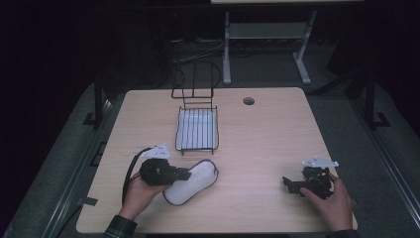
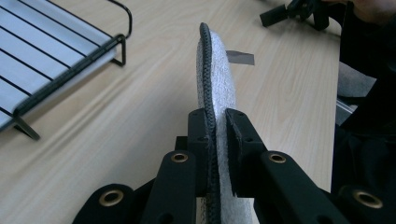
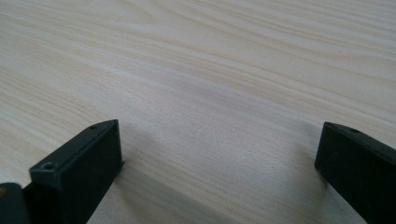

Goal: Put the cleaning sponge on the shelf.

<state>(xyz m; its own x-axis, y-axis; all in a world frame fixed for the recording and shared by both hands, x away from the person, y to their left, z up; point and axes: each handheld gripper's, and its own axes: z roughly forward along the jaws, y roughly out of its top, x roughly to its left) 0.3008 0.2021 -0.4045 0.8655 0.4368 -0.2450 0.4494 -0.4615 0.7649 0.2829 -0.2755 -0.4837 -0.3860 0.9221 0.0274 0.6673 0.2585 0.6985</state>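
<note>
A white padded piece with dark cord edging [image 1: 195, 181] lies on the wooden table [image 1: 267, 139] at the front left. My left gripper [image 1: 187, 174] is shut on its near edge. In the left gripper view the piece [image 2: 217, 70] stands on edge between the two jaws of the left gripper [image 2: 215, 116], which press on it from both sides. My right gripper [image 1: 289, 184] rests low at the front right, held by a hand. Its jaws stand wide apart over bare wood, so the right gripper [image 3: 219, 140] is open with nothing between them.
A black wire rack with a white ribbed base [image 1: 197, 130] stands just behind the padded piece; its corner is at the left of the left gripper view [image 2: 46, 56]. A round cable hole [image 1: 248, 101] is at the back. A grey tape strip [image 2: 240, 57] lies on the wood.
</note>
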